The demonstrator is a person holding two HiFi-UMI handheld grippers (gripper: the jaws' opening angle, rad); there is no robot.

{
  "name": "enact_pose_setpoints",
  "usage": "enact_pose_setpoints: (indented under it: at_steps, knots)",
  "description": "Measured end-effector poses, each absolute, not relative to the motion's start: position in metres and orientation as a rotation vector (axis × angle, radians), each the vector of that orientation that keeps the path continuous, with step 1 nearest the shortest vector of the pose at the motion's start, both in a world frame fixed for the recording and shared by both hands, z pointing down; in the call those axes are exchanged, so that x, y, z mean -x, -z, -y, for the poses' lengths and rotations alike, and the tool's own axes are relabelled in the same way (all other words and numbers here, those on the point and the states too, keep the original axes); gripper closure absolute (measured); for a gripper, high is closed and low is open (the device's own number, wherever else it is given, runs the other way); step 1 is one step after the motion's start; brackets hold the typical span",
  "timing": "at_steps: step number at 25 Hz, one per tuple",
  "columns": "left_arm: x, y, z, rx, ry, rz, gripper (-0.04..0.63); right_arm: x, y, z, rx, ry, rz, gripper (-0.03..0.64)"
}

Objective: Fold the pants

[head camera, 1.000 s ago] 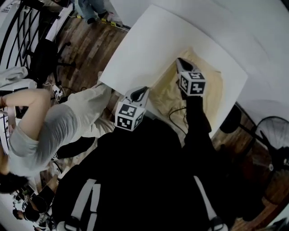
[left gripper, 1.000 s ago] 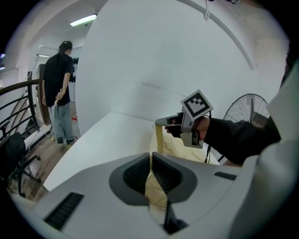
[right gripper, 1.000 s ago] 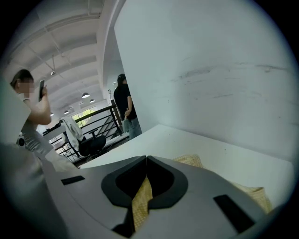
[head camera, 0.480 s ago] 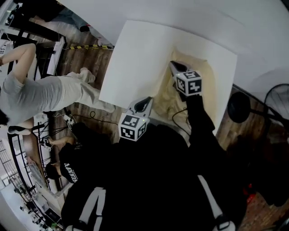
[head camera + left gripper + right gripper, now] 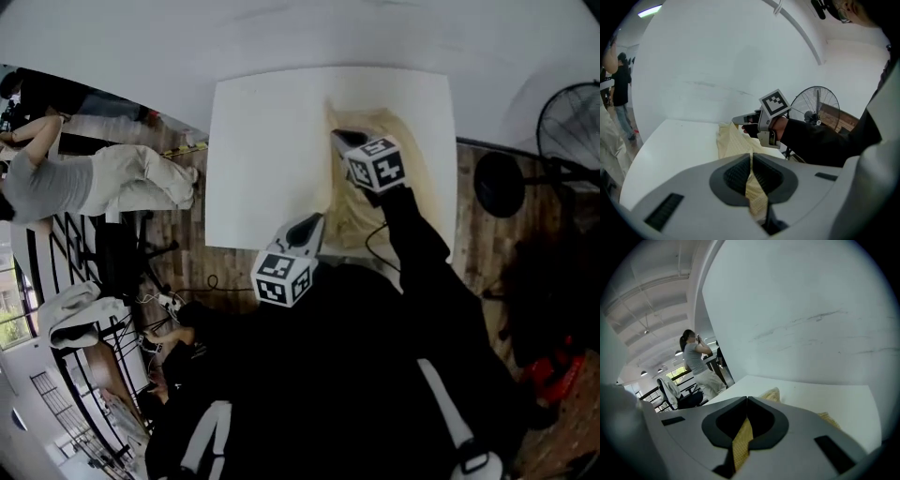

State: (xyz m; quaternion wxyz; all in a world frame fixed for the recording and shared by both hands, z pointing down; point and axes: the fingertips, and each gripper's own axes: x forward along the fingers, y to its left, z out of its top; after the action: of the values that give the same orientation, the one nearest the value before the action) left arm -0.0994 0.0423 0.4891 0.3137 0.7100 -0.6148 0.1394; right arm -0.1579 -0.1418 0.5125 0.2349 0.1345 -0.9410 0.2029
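Pale yellow pants [image 5: 361, 211] lie bunched on the right half of a white table [image 5: 262, 141]. My left gripper [image 5: 311, 228] hangs over the table's near edge, shut on a strip of the yellow cloth [image 5: 754, 187] that runs between its jaws. My right gripper [image 5: 339, 139] is farther in, over the pants' left edge, and is shut on a fold of the same cloth [image 5: 740, 439]. In the left gripper view the right gripper [image 5: 740, 121] holds the pants [image 5: 729, 143] lifted in a ridge. A corner of the pants [image 5: 771, 393] lies past the right gripper's jaws.
A plain white wall runs behind the table [image 5: 825, 394]. A standing fan [image 5: 572, 122] and a round black base [image 5: 500, 185] stand to the right. At the left a person in a grey shirt [image 5: 75, 183] bends over near chairs and cables on the wooden floor.
Both grippers have shifted across the table toward its far left, still pinching the cloth. The head view has swung round, so the table now sits square to me.
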Motion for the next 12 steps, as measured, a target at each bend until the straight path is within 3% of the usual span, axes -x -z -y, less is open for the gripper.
enact_pose_setpoints:
  at_steps: [12]
  knots:
    - [0.034,-0.468,-0.027,-2.033,-0.36,1.409,0.575,0.102,-0.501,0.158,-0.464,-0.558,2.594,0.609]
